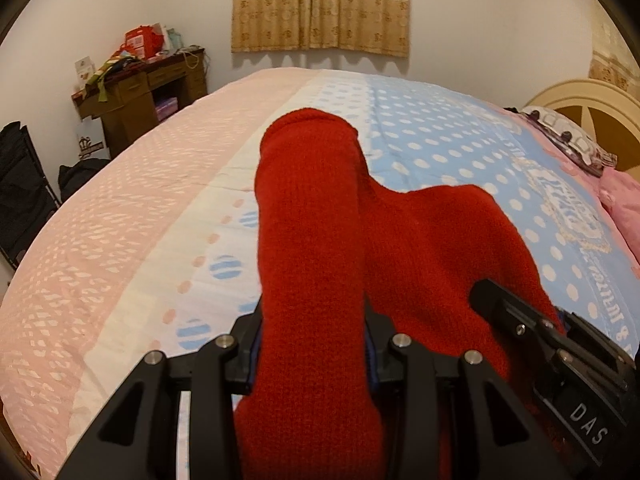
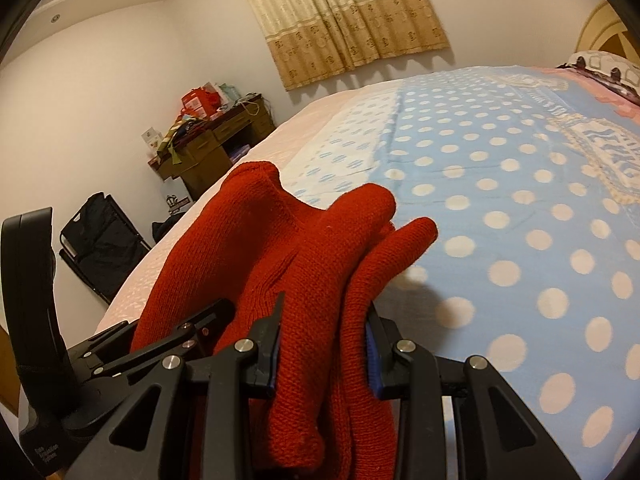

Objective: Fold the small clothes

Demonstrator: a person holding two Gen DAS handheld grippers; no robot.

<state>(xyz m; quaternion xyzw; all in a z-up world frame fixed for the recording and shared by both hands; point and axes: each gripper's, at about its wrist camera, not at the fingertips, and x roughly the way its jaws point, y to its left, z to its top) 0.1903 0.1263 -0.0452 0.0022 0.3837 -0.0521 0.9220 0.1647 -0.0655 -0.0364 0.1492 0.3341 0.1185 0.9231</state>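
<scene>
A red knitted garment (image 1: 312, 240) lies over a bed. My left gripper (image 1: 312, 344) is shut on a thick fold of it, which runs forward between the jaws. The right gripper's body (image 1: 560, 344) shows beside it, at the garment's right part. In the right wrist view my right gripper (image 2: 324, 344) is shut on bunched red knit (image 2: 304, 248), which hangs out in front above the bed. The left gripper's body (image 2: 132, 356) sits close on the left, also in the fabric. The fingertips of both grippers are hidden by cloth.
The bed has a blue polka-dot and pink cover (image 1: 440, 140), (image 2: 520, 200). A headboard (image 1: 580, 104) and pillows are at the right. A cluttered wooden desk (image 1: 140, 88) and a black bag (image 2: 104, 240) stand by the wall on the left. A curtain (image 1: 320, 4) hangs behind.
</scene>
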